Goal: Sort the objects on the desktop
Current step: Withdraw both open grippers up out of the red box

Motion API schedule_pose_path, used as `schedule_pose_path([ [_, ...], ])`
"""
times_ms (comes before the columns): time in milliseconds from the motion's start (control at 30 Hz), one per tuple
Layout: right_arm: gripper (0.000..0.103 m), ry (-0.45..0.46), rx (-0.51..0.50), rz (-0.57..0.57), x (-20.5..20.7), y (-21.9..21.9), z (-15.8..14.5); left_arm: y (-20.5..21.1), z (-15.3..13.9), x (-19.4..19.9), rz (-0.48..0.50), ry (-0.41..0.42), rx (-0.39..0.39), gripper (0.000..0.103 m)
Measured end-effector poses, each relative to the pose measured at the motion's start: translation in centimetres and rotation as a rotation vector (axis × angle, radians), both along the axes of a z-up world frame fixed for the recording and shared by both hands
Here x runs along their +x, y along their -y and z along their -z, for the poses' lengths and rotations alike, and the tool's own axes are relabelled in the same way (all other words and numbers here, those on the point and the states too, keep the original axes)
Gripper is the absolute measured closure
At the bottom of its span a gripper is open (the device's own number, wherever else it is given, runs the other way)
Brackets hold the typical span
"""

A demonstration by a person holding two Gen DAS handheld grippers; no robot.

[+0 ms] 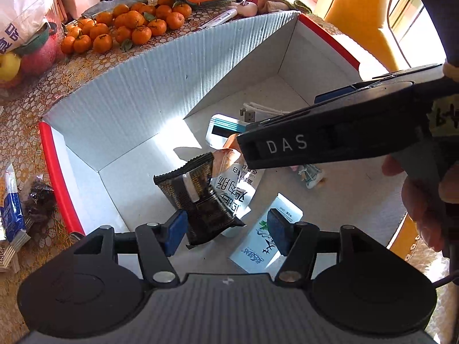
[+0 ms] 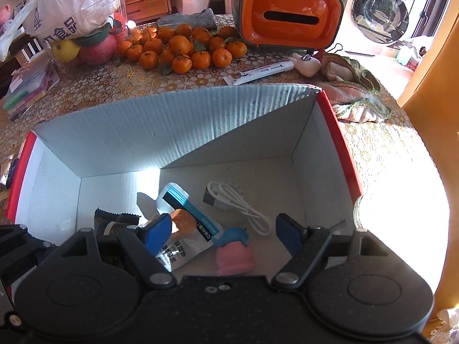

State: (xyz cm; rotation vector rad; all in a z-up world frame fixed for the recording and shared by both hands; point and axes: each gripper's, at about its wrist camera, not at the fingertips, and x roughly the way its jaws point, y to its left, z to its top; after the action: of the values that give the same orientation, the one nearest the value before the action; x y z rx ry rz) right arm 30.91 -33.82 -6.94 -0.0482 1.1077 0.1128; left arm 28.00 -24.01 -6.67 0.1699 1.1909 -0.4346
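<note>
Now the spread left gripper (image 1: 226,230) hovers over the dark snack packet (image 1: 198,200) inside the box (image 1: 143,91).

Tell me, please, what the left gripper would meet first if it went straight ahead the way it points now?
Probably the dark snack packet: it lies inside the white box, right ahead of the open left gripper, partly between its fingers. Depth is hard to judge in this fisheye view.

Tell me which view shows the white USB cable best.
The right wrist view. There the cable lies coiled in full on the box floor, plug visible, nothing over it. In the left wrist view only its plug and a few strands show; the right gripper hides the rest.
</note>
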Motion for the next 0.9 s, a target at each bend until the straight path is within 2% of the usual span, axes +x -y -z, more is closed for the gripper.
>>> schedule_pose_path([
  [167, 0.023, 0.023, 0.001, -0.006, -1.2, -0.4, -1.5, -0.5, -1.5, -1.0, -0.018, 0.034, -0.005, 0.035],
  [533, 0.023, 0.069, 0.006, -0.023, -4.2, -1.4, -4.3, -2.4, -4.4, -3.6, -0.05, 0.09, -0.031, 0.035],
  [900, 0.022, 0.099, 0.014, -0.036, -7.2, -2.1, -6.4, -3.8, -6.7, -6.5, -0.04, 0.131, -0.052, 0.035],
])
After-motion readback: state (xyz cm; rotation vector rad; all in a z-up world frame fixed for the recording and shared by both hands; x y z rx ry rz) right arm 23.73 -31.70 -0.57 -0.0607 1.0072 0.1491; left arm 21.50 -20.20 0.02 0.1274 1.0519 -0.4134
